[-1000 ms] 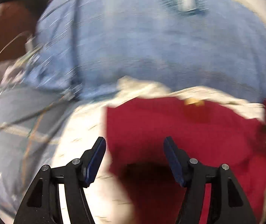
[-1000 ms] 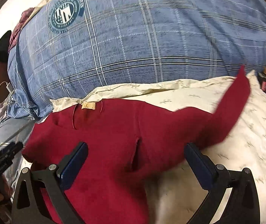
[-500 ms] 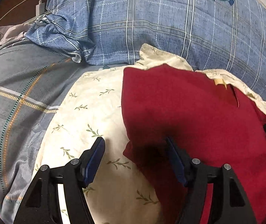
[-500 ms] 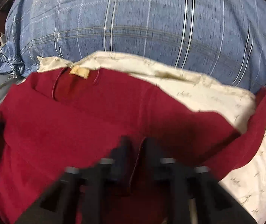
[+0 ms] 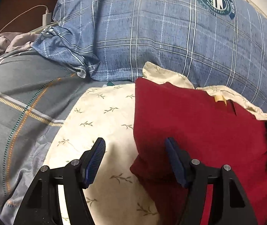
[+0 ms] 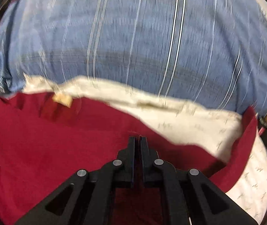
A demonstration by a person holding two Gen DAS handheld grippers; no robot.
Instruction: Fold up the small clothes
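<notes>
Left gripper (image 5: 134,150) hovers with its jaws spread wide, one finger over the cream leaf-print pillow (image 5: 99,116), the other over the left edge of the red garment (image 5: 199,131), gripping nothing. Far left lies a grey striped blanket (image 5: 21,97), and a white charger with its cable (image 5: 46,17) sits behind it. The red garment is spread on the cream pillow, a tan neck label (image 5: 220,99) near its top edge; any writing on it is too small to read. Behind rises a blue plaid pillow (image 5: 161,33) bearing a round green-and-white crest (image 5: 215,0) whose lettering is illegible. Right gripper (image 6: 137,140), in a blurred view, has its jaws pressed together on a fold of the red garment near its middle.
</notes>
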